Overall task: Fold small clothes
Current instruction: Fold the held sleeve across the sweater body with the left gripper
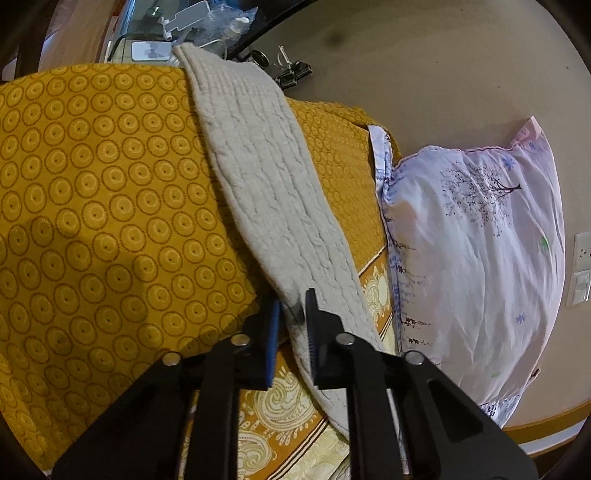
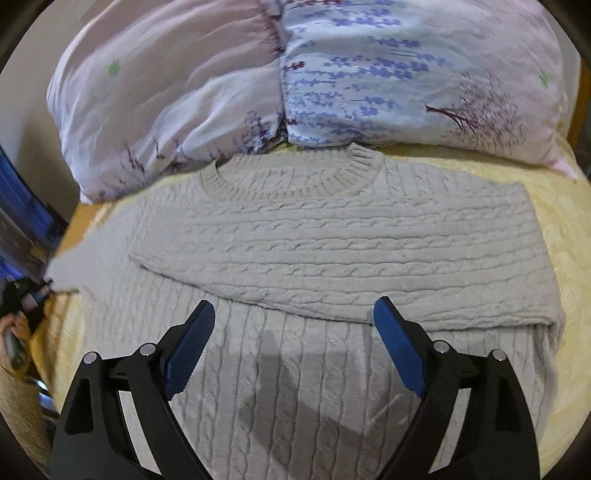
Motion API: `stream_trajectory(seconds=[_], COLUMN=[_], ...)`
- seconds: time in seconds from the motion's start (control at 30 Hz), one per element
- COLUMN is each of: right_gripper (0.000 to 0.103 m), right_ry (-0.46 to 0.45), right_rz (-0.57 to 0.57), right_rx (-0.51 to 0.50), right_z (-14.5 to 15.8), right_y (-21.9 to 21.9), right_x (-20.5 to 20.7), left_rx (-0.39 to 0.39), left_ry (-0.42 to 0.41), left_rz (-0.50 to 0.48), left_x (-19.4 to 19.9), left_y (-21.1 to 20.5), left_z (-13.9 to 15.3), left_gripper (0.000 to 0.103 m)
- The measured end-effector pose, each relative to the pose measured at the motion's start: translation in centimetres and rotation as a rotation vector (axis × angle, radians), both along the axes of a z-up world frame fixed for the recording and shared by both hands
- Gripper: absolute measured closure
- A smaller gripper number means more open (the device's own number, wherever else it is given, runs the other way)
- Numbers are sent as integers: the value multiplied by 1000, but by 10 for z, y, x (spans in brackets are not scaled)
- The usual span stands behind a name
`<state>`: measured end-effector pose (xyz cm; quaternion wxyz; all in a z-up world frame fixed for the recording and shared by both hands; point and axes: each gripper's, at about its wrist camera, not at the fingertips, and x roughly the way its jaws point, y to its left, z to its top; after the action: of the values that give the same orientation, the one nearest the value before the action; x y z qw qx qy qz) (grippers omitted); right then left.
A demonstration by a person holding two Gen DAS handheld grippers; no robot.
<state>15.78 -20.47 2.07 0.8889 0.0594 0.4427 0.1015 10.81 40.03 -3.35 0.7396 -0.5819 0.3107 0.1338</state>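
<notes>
A pale grey cable-knit sweater [image 2: 295,240] lies flat on the bed, neck toward the pillows, with one sleeve folded across its chest. My right gripper [image 2: 295,321] hovers over the sweater's body just below that folded sleeve, open, with nothing between its blue pads. The other sleeve [image 2: 74,266] stretches off to the left, blurred. In the left wrist view that sleeve [image 1: 258,166] runs as a long grey band over the bedspread, and my left gripper [image 1: 293,301] is shut on its edge near the lower end.
A mustard bedspread with a ring pattern [image 1: 92,184] covers the bed. Floral pillows [image 2: 295,74] sit at the head, one of them [image 1: 472,240] beside the sleeve. A glass-topped table with clutter [image 1: 207,22] and binder clips [image 1: 291,74] stands beyond the bed.
</notes>
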Motion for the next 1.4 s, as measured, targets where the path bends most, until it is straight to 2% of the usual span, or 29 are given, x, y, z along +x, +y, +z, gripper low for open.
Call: stream_trajectory(seconds=[0.17, 0.33, 0.47, 0.63, 0.8, 0.93, 1.07, 1.17, 1.3, 1.37, 1.4], right_gripper=[9, 9, 9, 9, 9, 9, 9, 9, 9, 9, 9], right_ry=[-14, -10, -12, -18, -15, -10, 14, 25, 26, 23, 21], right_rz=[20, 1, -15, -23, -48, -71, -89, -91, -81, -71, -67], right_rx=[-3, 17, 37, 45, 56, 63, 88, 94, 104, 105, 103], right_z=[3, 3, 4, 5, 4, 1, -4, -7, -5, -4, -4], right_y=[6, -2, -11, -19, -32, -45, -58, -61, -59, -55, -54], right_x=[-2, -2, -3, -5, -9, -11, -12, -11, -9, -9, -8], left_rx=[18, 67, 77, 70, 3, -48, -89, -96, -69, -69, -73], left_ry=[-32, -126, -221, -331, -403, -374, -244, -192, -170, -167, -170], left_rz=[0, -34, -102, -251, -453, -598, -692, -709, -717, -717, -716], left_x=[0, 4, 16, 40, 70, 89, 101, 102, 99, 99, 99], left_y=[-2, -17, -45, -109, -207, -284, -342, -355, -358, -355, -352], left_z=[6, 37, 66, 98, 105, 85, 40, 20, 16, 16, 18], left_gripper=[96, 97, 97, 97, 97, 97, 97, 96, 93, 86, 78])
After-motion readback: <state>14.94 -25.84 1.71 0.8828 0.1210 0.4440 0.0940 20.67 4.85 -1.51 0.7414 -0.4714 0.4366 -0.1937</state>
